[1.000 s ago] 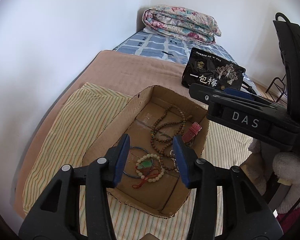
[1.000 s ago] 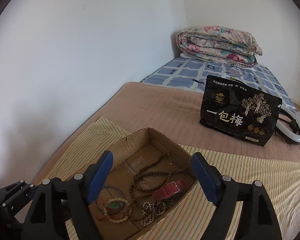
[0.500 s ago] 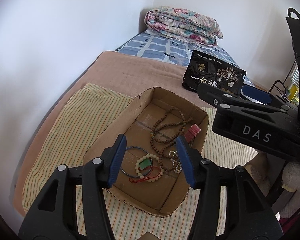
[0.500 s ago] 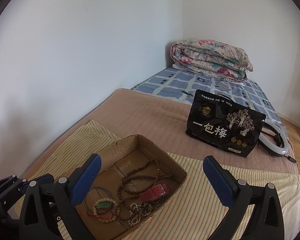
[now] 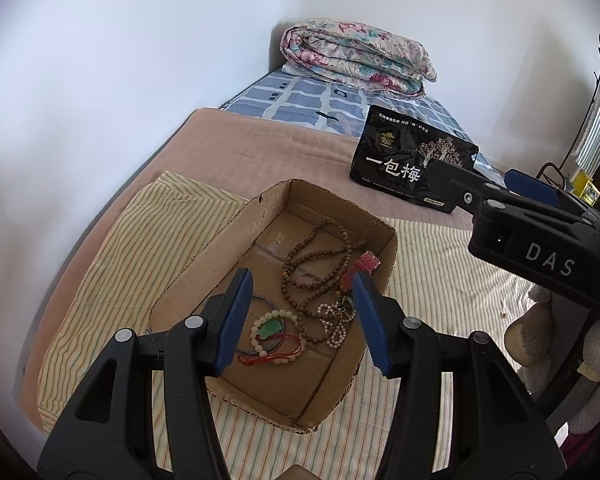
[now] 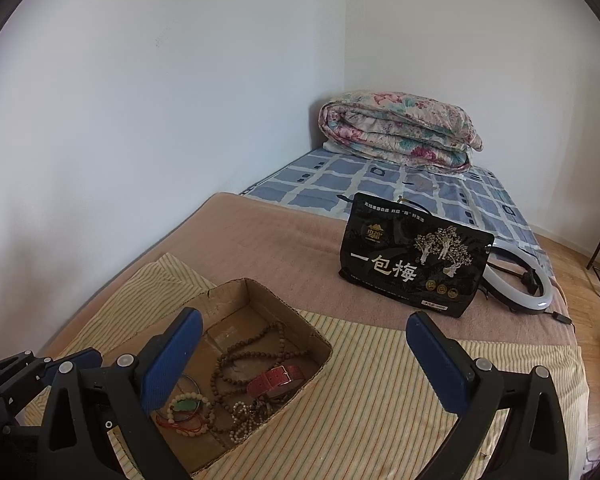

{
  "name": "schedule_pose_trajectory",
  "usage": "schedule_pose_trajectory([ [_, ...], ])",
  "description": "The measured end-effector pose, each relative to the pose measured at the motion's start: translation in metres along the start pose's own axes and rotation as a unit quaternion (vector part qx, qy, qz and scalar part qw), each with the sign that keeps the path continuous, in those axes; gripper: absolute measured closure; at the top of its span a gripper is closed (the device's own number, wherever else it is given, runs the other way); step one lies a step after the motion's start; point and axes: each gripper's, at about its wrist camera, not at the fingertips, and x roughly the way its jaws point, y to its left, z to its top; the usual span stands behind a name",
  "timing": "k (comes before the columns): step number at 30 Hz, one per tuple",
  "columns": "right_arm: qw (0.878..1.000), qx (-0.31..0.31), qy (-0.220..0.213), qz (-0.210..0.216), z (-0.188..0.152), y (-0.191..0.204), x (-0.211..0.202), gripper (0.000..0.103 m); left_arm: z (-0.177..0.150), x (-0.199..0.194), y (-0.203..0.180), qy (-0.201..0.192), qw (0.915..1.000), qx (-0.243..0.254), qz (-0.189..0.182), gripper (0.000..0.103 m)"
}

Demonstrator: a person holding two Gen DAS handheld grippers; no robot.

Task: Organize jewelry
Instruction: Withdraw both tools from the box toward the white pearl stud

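Currently both tools are held released and empty, left tool (image 5: 300,320) over the cardboard box (image 5: 220,248), right tool (image 6: 300,356) alongside; tangled bead strands (image 5: 320,264) may be snagged together.

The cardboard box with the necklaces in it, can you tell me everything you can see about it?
The cardboard box is a shallow brown tray with no lid and rough, torn-looking edges. It sits flat on a yellow striped cloth spread over the bed. Inside lie a long string of brown wooden beads, a pale bead bracelet with a green stone and red cord, a thin blue ring, small whitish beads and a red watch strap. Nothing grips the box.
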Motion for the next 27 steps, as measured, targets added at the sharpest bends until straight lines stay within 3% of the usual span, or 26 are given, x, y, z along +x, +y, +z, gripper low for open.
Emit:
schedule_pose_trajectory([
  [13, 0.998, 0.049, -0.010, -0.022, -0.011, -0.058, -0.030, 0.000, -0.006, -0.001, -0.044, -0.011, 0.9988, 0.044, -0.016, 0.049],
  [27, 0.995, 0.071, -0.015, -0.063, -0.040, -0.135, -0.078, 0.000, -0.015, 0.006, -0.082, -0.009, 0.9956, 0.068, -0.064, 0.049],
])
